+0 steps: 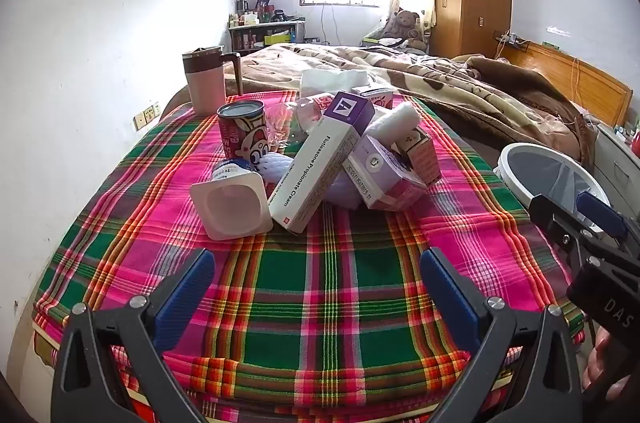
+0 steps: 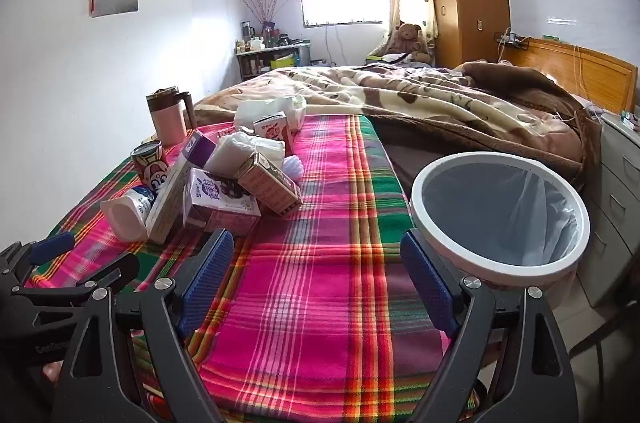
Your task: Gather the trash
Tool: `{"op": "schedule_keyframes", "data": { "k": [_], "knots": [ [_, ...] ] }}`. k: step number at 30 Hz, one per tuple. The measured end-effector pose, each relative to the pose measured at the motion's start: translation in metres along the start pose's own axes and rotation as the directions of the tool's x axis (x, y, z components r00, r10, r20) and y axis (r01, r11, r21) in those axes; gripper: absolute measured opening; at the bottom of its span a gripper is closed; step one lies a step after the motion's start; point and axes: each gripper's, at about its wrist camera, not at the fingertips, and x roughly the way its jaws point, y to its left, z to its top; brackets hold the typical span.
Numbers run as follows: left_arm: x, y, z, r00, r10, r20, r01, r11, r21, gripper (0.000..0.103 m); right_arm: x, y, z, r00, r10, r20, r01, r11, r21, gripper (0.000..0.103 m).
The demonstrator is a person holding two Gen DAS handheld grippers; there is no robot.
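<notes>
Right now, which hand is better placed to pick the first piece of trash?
Left, probably: its open tongs face the yogurt cup almost directly, while the right tongs face bare cloth beside the bin.

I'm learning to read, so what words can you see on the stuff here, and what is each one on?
"Fluticasone Propionate Cream": on the long white and purple box leaning on the pile.
"DAS": on the right gripper's black body, cut off at the picture's edge.
The red cartoon can, the purple milk carton, the yogurt cup and the small brown box carry print that is too small or blurred to read.
</notes>
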Motion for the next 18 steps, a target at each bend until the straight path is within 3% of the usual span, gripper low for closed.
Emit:
{"op": "schedule_keyframes", "data": {
  "k": [18],
  "knots": [
    [0.0029,0.0008,0.0010,1.000,0.009,-0.006,-0.009,1.000,-0.002,0.103,0.0007,0.0013,-0.0009,1.000,0.004,-0.008,-0.004,1.000,0.001,0.087]
  ]
}}
